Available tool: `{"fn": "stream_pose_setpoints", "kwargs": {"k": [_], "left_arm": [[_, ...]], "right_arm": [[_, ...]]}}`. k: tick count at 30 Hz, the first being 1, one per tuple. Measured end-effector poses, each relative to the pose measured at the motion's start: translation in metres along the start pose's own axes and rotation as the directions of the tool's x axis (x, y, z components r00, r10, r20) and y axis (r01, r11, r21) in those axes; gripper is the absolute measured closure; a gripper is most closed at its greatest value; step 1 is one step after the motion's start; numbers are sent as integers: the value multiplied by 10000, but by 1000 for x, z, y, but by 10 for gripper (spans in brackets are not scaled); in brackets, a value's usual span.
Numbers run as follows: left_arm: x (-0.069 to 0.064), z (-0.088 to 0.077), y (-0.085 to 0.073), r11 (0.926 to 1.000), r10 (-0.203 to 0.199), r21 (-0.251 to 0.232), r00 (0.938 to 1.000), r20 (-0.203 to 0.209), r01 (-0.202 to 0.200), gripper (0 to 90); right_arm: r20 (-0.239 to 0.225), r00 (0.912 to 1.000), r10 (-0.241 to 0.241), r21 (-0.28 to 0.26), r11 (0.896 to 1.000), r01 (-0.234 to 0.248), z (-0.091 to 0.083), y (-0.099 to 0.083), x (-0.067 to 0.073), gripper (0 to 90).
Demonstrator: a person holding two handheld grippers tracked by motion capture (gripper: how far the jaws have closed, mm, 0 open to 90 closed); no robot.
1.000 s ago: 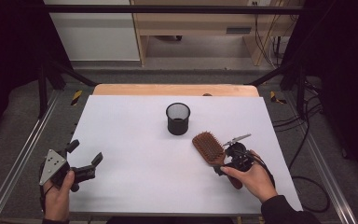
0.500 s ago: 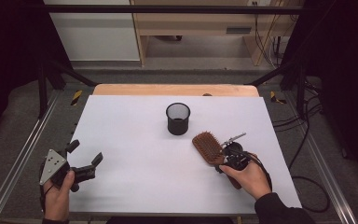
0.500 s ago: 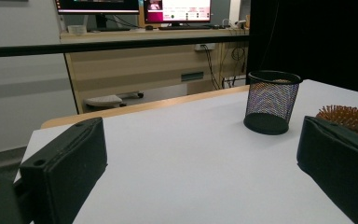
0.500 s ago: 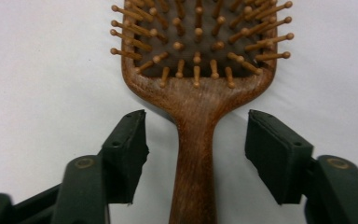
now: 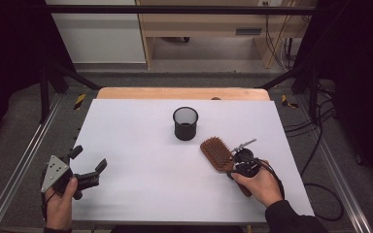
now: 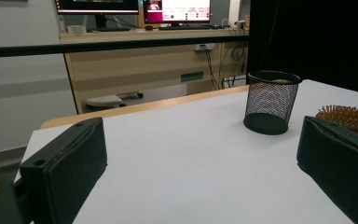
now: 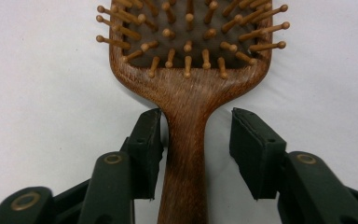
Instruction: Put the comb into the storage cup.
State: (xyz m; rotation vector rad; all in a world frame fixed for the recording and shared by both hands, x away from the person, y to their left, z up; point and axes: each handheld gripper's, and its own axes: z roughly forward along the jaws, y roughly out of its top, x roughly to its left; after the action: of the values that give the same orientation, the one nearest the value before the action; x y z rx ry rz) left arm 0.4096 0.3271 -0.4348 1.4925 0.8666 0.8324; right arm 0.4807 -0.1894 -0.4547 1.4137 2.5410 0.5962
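A wooden paddle hairbrush (image 5: 216,153) lies bristles up on the white table (image 5: 141,145), right of centre. My right gripper (image 7: 196,140) is open, its jaws on either side of the brush handle (image 7: 185,154); the left jaw is close to the wood, the right jaw stands apart from it. In the high view the right gripper (image 5: 240,162) covers the handle. A black mesh cup (image 5: 185,123) stands upright behind the brush. My left gripper (image 5: 88,167) is held open over the table's front left corner, with nothing between its jaws. Its own view shows the cup (image 6: 270,101) and the brush bristles (image 6: 349,119).
The table's wooden far edge (image 5: 182,93) runs along the back. Metal rails (image 5: 19,167) flank the table on both sides. A desk with monitors (image 6: 135,5) stands beyond the far edge. Cables (image 5: 320,160) trail on the floor at the right.
My right gripper has moved forward and left along the brush handle, closer to the brush head. The left gripper has barely moved.
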Motion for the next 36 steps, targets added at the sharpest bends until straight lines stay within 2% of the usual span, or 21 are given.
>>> {"fn": "stream_pose_setpoints", "kwargs": {"k": [2,8,11,17,23,28,30,32,34,35,36], "left_arm": [[0,0,0,10000,-1,6,10000,-8,1,15],[0,0,0,10000,16,22,10000,10,-16,16],[0,0,0,10000,-8,6,10000,15,8,16],[1,-1,0,10000,-7,4,10000,-6,7,16],[0,-1,0,10000,49,16,10000,-29,-49,16],[0,-1,0,10000,71,46,10000,-46,-71,16],[0,-1,0,10000,80,59,10000,-46,-80,16],[-1,0,1,9999,54,95,10000,-28,-54,16],[-2,0,2,10000,12,34,10000,-8,-12,16],[-2,0,2,9999,-126,-12,9999,57,126,16],[-2,-1,3,9995,-321,-69,9994,162,322,16]], "right_arm": [[188,9996,-204,59,9998,203,0,-1,3,581],[329,9979,-561,178,9983,556,0,0,8,674],[361,9984,-424,196,9989,417,0,0,10,710],[388,9985,-396,403,9985,381,0,4,10,727],[360,9983,-458,357,9984,445,0,3,10,729],[379,9974,-612,-148,9980,618,-4,-1,7,730],[298,9970,-718,-666,9951,736,-10,-4,3,729],[275,9974,-668,-825,9942,688,-12,-5,3,729],[228,9973,-704,-1244,9896,727,-16,-7,1,729],[194,9980,-603,-1422,9879,625,-17,-9,1,729],[104,9976,-688,-1786,9815,696,-20,-11,0,729]]}}
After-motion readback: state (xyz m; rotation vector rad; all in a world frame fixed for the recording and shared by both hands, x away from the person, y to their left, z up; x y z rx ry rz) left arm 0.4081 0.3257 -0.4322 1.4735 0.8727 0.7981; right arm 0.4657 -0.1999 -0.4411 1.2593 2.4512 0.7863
